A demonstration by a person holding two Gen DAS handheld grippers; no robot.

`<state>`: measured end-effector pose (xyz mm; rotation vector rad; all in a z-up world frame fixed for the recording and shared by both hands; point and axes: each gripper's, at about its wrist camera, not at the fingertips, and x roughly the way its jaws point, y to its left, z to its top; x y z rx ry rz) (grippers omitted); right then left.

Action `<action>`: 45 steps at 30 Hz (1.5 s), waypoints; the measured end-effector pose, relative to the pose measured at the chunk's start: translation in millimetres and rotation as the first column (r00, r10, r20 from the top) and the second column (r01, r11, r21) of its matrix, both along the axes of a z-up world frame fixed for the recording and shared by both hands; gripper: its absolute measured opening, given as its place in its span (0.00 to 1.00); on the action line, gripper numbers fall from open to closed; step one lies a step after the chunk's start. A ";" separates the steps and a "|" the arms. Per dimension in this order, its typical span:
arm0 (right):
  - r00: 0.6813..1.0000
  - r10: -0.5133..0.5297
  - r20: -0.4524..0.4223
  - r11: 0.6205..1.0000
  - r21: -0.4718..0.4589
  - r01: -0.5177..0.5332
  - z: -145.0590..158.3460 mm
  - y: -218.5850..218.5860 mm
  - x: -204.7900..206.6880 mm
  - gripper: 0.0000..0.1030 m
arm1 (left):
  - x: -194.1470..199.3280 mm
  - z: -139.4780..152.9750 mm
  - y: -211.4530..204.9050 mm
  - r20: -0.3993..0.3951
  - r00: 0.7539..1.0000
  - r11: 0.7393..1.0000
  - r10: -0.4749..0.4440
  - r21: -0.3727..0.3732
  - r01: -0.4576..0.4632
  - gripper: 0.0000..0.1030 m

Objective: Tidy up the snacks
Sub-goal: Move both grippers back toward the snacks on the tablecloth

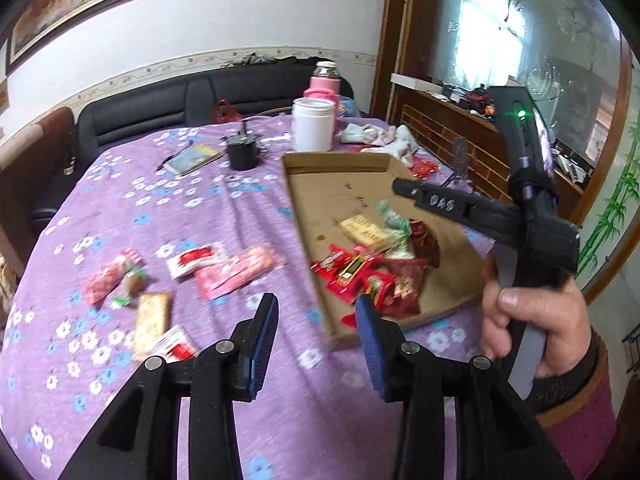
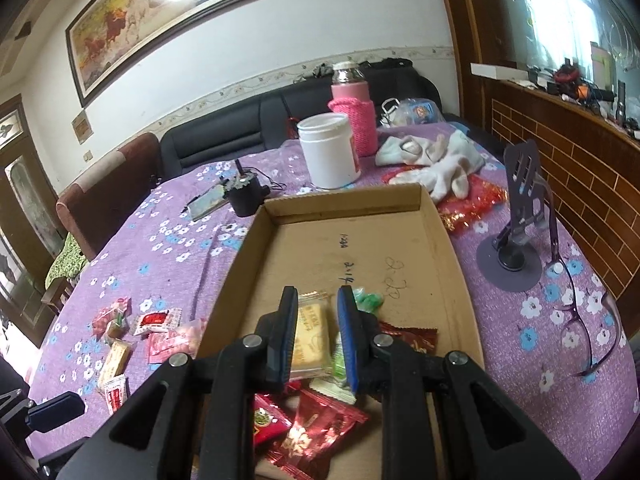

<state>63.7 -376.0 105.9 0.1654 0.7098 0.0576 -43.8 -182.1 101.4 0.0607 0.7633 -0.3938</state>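
Left gripper [image 1: 316, 304]: nearest, pads apart, holding nothing.
Right gripper [image 2: 317, 294]: pads drawn together, empty, above the tray.
Tablecloth [image 1: 224, 216]: purple, flowered.
Cardboard tray [image 2: 440, 216]: on the cloth, holding a snack pile [image 1: 360, 276].
Loose snacks [image 1: 224, 272]: scattered left of the tray.

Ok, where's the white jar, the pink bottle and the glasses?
white jar [image 2: 329, 156], right wrist view, on the middle of its side.
pink bottle [image 2: 355, 120], right wrist view, on its knitted sleeve.
glasses [image 2: 576, 320], right wrist view, on the frame's bridge area.
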 end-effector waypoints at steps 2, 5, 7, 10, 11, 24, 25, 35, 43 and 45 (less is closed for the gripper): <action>1.000 0.024 0.016 1.000 -0.009 -0.024 2.0 6.8 -2.2 0.19 | -3.7 -2.8 12.1 -0.008 1.000 1.000 0.014 -0.004 -0.014 0.41; 0.998 0.049 0.033 0.999 -0.021 -0.048 5.8 17.9 -5.4 0.22 | -9.4 -8.5 32.3 -0.019 0.999 0.999 0.046 0.001 -0.046 0.41; 0.997 0.064 0.039 0.998 -0.016 -0.064 9.5 26.6 -9.3 0.24 | -14.5 -13.4 48.2 -0.027 0.997 0.998 0.070 -0.002 -0.070 0.41; 0.991 0.129 0.027 0.992 0.004 -0.129 14.4 45.5 -14.7 0.26 | -17.7 -21.5 73.8 -0.040 0.993 0.994 0.107 0.000 -0.107 0.41; 0.988 0.155 0.016 0.988 0.013 -0.156 14.8 52.6 -16.0 0.26 | -17.9 -23.9 83.9 -0.044 0.991 0.992 0.125 -0.003 -0.125 0.41; 0.808 0.522 -0.272 0.848 0.072 -0.524 -34.1 186.6 -29.8 0.34 | 6.2 -50.8 165.1 -0.131 0.954 0.960 0.269 -0.047 -0.277 0.41; 0.799 0.531 -0.282 0.841 0.062 -0.537 -37.6 192.6 -30.4 0.34 | 6.9 -51.2 166.6 -0.130 0.953 0.958 0.273 -0.048 -0.281 0.41; 0.759 0.549 -0.350 0.809 -0.007 -0.588 -69.8 221.4 -25.5 0.37 | 16.7 -62.5 173.8 -0.158 0.948 0.957 0.275 -0.051 -0.286 0.41; 0.770 0.543 -0.336 0.798 -0.080 -0.598 -76.2 223.6 -30.6 0.28 | 30.3 -64.7 165.6 -0.172 0.948 0.960 0.268 -0.032 -0.277 0.41; 0.783 0.530 -0.326 0.811 -0.074 -0.580 -74.3 215.8 -28.8 0.26 | 36.2 -63.6 158.8 -0.174 0.951 0.964 0.256 -0.027 -0.265 0.44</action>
